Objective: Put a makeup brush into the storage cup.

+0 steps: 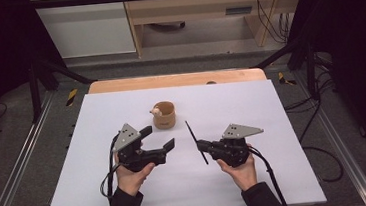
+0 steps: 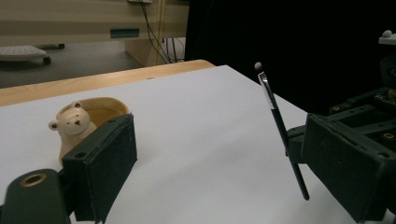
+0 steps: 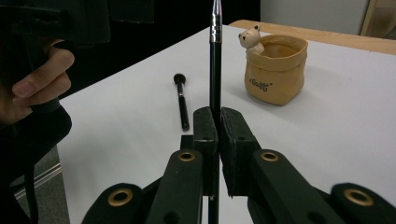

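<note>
My right gripper is shut on a thin black make-up brush with a silver ferrule. It pinches the handle near the middle, so the brush sticks out on both sides of the pads. The same brush stands tilted between the open jaws of my left gripper, touching neither. A tan cup with a small bear figure on its rim stands just beyond both grippers. A second black brush lies flat on the sheet near the left hand.
A white sheet covers the table, and the wooden edge shows at the far side. Black frame posts and cables stand around the table, with a wooden desk on the floor beyond it.
</note>
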